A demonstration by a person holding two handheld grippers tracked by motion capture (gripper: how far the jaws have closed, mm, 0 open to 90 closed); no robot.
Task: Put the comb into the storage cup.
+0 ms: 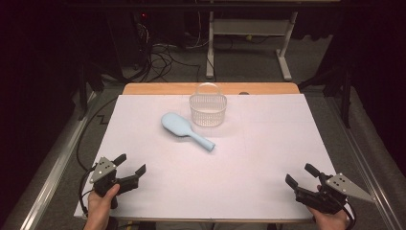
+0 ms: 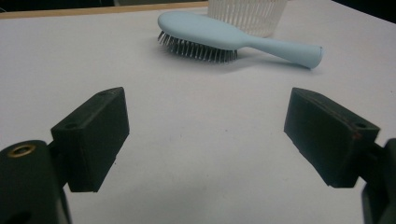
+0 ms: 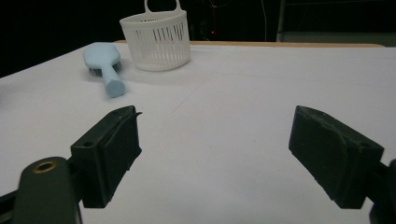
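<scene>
A light blue hairbrush [image 1: 184, 130] lies bristles down near the middle of the white table, its handle pointing toward the front right. Just behind it stands a white slatted basket [image 1: 207, 109] with a handle. In the left gripper view the hairbrush [image 2: 224, 38] lies ahead with the basket [image 2: 247, 14] behind it; in the right gripper view the hairbrush [image 3: 105, 63] sits left of the basket [image 3: 157, 39]. My left gripper [image 1: 129, 166] rests at the front left corner, open and empty. My right gripper [image 1: 300, 176] sits at the front right, open with nothing between its jaws.
The white sheet [image 1: 268, 143] covers the table, with a wooden strip [image 1: 158, 89] showing along the far edge. Beyond the table, cables [image 1: 163, 57] trail over the floor near a white desk frame [image 1: 249, 33].
</scene>
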